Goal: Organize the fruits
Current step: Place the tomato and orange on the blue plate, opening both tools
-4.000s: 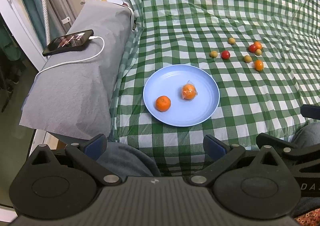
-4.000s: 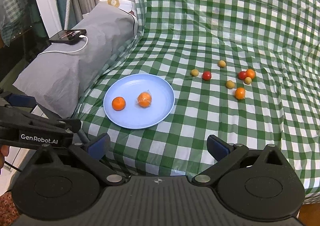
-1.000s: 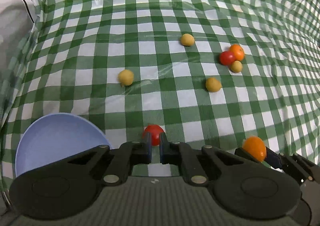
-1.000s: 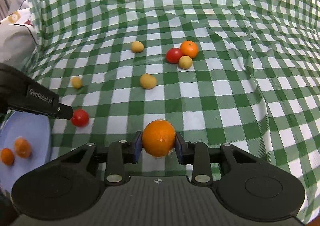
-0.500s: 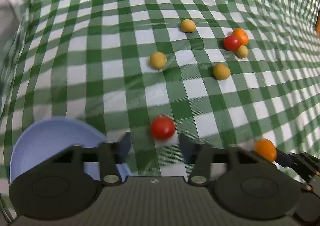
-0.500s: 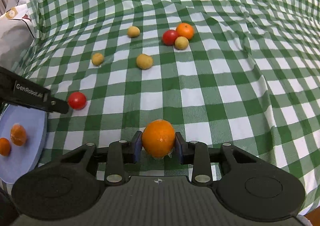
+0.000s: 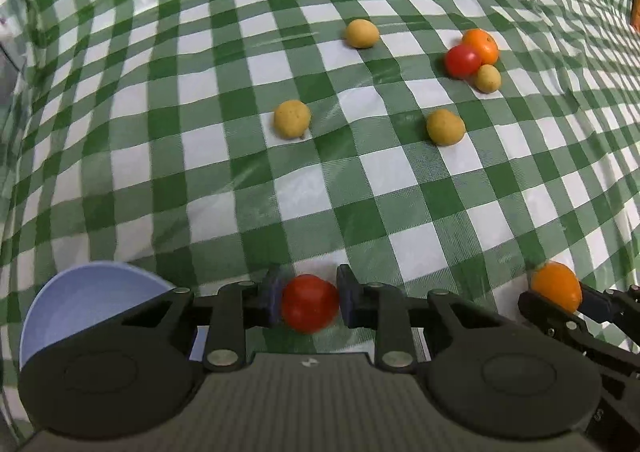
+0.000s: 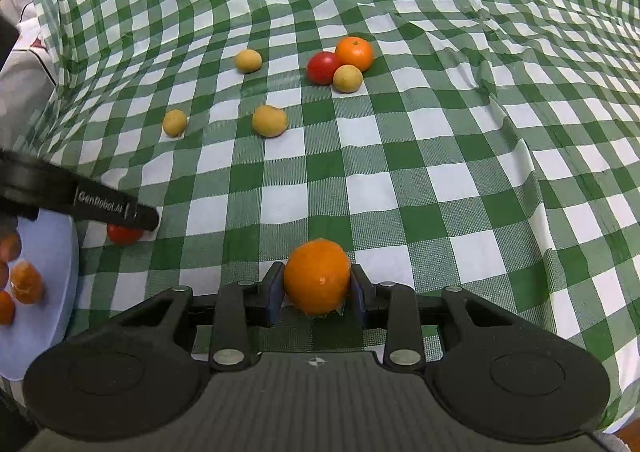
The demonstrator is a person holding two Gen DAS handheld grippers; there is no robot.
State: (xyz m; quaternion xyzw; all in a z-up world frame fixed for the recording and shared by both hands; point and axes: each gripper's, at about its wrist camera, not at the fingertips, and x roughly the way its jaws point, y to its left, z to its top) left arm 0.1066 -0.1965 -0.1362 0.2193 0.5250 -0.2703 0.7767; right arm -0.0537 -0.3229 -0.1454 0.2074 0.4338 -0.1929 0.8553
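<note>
Left gripper (image 7: 307,302) has just closed on tomato (image 7: 310,303) beside blue plate (image 7: 80,296).

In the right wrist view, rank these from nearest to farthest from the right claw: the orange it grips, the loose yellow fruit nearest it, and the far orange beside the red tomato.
1. Gripped orange, between the pads of the right claw.
2. Yellow fruit, mid-cloth, up and left.
3. Far orange, top of the cluster, touching the red tomato.
</note>
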